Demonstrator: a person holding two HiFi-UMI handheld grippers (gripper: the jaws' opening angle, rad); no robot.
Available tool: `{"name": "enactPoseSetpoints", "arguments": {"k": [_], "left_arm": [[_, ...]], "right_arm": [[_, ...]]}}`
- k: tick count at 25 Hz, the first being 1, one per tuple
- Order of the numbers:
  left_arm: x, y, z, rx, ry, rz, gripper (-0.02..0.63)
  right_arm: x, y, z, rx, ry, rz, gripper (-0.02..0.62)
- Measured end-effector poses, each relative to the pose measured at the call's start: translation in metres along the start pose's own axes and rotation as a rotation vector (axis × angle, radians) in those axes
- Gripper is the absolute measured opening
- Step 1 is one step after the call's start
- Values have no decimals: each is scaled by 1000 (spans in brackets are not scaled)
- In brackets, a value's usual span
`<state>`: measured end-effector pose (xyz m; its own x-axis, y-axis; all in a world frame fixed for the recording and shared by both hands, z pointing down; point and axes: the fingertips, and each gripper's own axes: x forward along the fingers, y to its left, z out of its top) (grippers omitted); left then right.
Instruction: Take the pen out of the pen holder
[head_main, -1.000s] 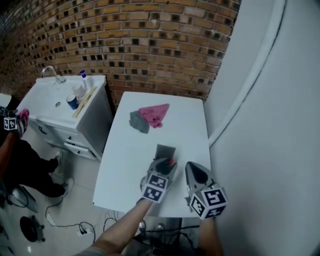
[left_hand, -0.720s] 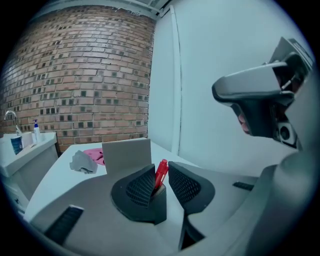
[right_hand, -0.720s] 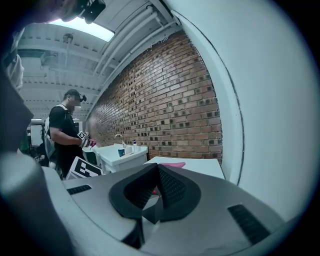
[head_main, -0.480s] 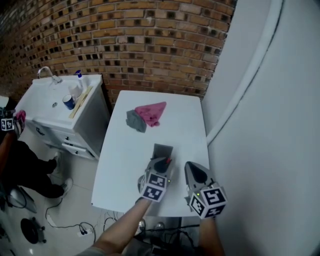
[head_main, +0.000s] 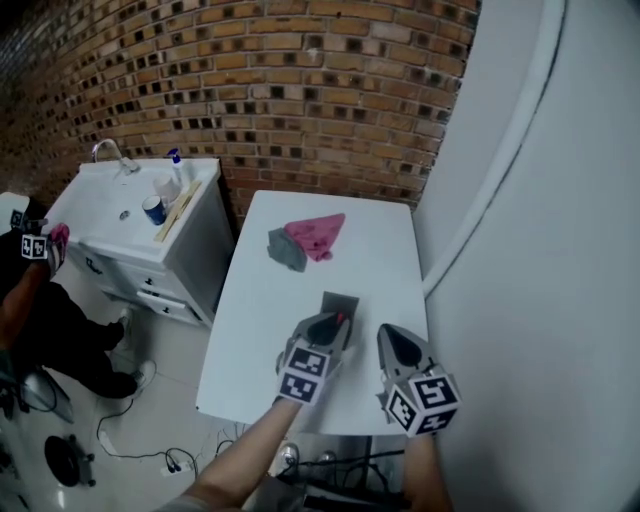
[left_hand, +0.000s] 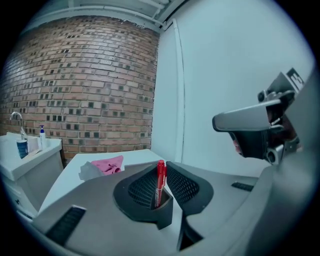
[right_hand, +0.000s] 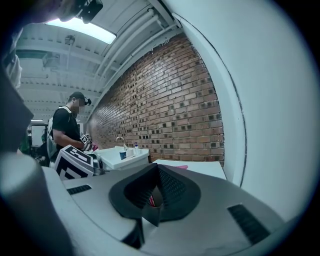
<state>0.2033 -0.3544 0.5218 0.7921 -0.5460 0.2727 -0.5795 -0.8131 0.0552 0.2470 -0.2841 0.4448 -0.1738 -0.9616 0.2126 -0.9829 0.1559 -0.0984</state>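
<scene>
We are closing the left claw with its mesh-textured jaws on the slim red pen, which is standing upright between them at lower centre. The square dark-grey pen holder is sitting mid-frame on the smooth white worktop. The right claw is staying empty, jaws together.

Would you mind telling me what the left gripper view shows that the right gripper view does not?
Left only: a red pen upright between the left gripper's closing jaws, plus the right gripper seen from the side. Right only: a person standing near the sink cabinet, and the left gripper's marker cube. Both: the brick wall, the sink cabinet, the pink cloth on the white table.
</scene>
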Motion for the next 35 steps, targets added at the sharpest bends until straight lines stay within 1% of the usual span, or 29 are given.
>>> {"name": "enactPoseSetpoints", "arguments": {"k": [12,18,23,28,35], "left_arm": [[-56,18,74,-76,-176,-17,58],[-83,21,102,-90,-232,-38,57],[-104,21,113,-107,-259,-66,57],[-120,20,117,-121,-271,-93,57],[-130,15,117,-123,-281,-123,57]], "right_arm": [[-4,25,26,-10,-72,24,2],[-5,37,41,-34,-116,50,2],[-13,49,57,-54,-150,70,2],[-21,59,66,-59,-186,99,2],[-28,72,71,-80,-182,99,0]]}}
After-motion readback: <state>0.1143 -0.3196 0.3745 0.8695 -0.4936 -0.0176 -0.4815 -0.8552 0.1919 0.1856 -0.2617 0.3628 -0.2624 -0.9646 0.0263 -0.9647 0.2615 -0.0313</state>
